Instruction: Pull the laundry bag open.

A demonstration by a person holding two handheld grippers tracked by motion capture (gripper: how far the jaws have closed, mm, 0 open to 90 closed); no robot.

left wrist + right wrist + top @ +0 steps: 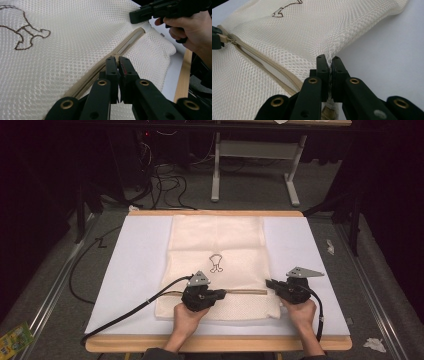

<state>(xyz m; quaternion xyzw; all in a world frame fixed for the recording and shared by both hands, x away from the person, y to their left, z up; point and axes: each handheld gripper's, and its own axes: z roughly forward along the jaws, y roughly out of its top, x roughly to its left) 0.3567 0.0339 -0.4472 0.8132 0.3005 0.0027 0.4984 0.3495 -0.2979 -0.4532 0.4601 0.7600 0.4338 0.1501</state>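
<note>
A person is working the zipper (245, 291) of a cream mesh laundry bag (218, 240), the left gripper (117, 60) pinching its pull. The right gripper (329, 60) is clamping the bag's edge. Light and limp, the mesh is likely best held at the seams.

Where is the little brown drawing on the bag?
In the high view, the brown drawing sits near the middle of the cream mesh bag, just beyond the zipper that runs between the two grippers.
</note>
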